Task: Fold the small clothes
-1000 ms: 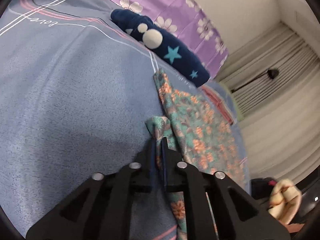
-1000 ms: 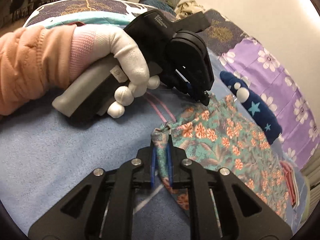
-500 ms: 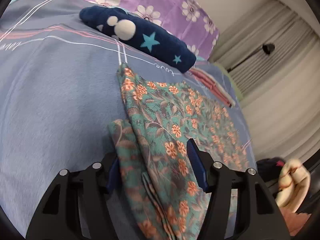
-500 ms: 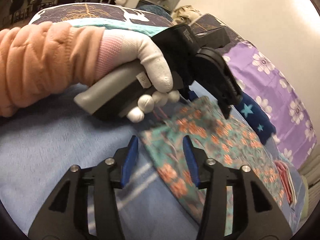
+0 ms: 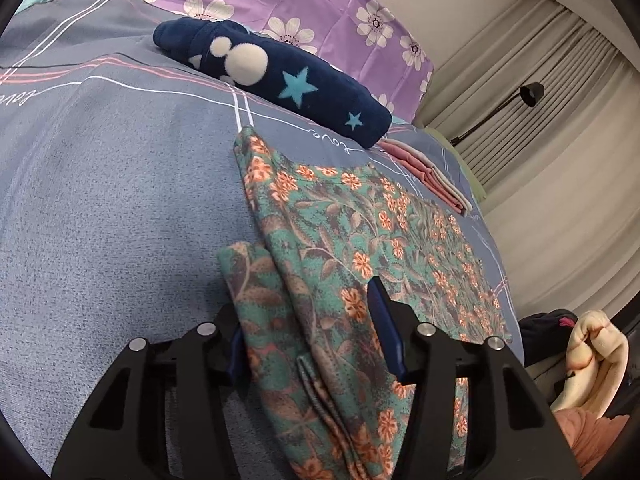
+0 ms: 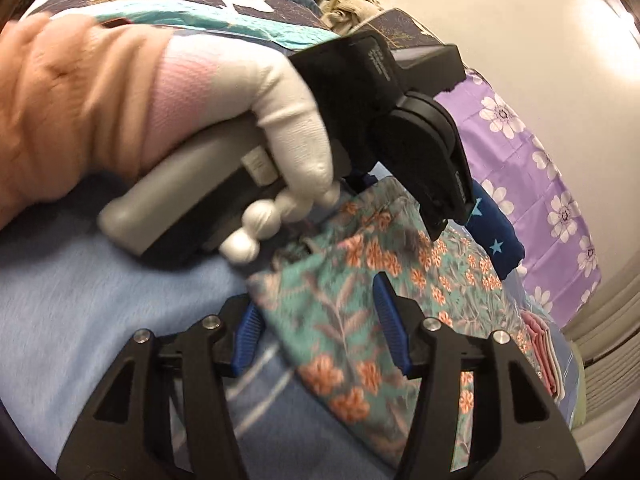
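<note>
A blue bedspread covers the bed, with a purple flowered pillow at 12 o'clock. The flowered garment lies flat in the middle of it, its long axis running from 6 toward 1 o'clock. The left gripper and the right gripper both have fingers apart, holding nothing, over its near end. I think the next grip should take both near corners evenly, so the fold stays straight.

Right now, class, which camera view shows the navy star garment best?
The left wrist view: the navy garment lies whole and sharp, stars and white dots clear. The right wrist view shows only a part of it, behind the left tongs.
</note>
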`<state>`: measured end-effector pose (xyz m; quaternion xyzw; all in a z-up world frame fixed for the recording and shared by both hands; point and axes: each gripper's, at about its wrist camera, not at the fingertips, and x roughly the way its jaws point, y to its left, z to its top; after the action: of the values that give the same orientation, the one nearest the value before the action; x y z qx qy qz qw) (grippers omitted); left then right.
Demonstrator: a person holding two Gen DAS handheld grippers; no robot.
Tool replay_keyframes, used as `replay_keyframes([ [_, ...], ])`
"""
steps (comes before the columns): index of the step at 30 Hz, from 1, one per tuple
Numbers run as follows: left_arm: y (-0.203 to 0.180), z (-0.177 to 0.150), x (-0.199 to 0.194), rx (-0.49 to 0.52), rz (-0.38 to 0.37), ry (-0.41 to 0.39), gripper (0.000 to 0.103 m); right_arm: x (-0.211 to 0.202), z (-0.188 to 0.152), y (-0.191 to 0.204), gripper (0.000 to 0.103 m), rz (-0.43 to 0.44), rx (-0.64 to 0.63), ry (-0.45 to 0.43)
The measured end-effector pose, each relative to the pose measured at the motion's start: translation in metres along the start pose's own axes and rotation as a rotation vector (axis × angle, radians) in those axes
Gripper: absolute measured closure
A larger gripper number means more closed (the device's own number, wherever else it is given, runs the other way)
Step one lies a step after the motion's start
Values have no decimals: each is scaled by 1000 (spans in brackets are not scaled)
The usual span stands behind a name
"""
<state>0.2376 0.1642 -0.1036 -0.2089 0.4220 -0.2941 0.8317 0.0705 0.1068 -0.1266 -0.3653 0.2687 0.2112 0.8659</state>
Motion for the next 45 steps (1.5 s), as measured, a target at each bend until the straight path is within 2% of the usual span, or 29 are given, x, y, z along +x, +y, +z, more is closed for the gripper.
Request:
replay_keyframes([
  [6,5,6,2,-37,-1,2,62,4,3,3,49,-41,-13,10],
  [8,6,8,4,-50,14,7,70,6,4,0,49,-32,1,21],
  [9,6,10,5,-56,23,9,77,7,4,-2,51,-20,13,22],
  [10,6,11,7,-65,33,13,85,9,5,-7,64,23,42,25],
  [11,6,12,9,-72,37,17,87,9,6,-10,72,66,71,29],
  [12,5,13,9,-75,46,20,90,8,6,-11,84,75,90,33],
  [13,2,14,9,-69,54,18,91,5,6,-19,87,81,130,25],
  [15,-9,18,5,-40,78,7,91,-5,4,-37,88,120,215,-13],
  [18,-26,27,-2,-16,76,-14,91,-19,2,-58,88,135,287,-62],
  [24,-67,38,-3,39,89,-21,91,-42,-5,-83,88,154,374,-108],
  [30,-96,44,7,65,113,-16,91,-60,-27,-116,88,170,475,-135],
  [38,-148,47,39,119,135,7,91,-68,-79,-180,89,297,700,-115],
  [45,-205,47,79,190,159,25,91,-81,-137,-228,90,289,855,-136],
])
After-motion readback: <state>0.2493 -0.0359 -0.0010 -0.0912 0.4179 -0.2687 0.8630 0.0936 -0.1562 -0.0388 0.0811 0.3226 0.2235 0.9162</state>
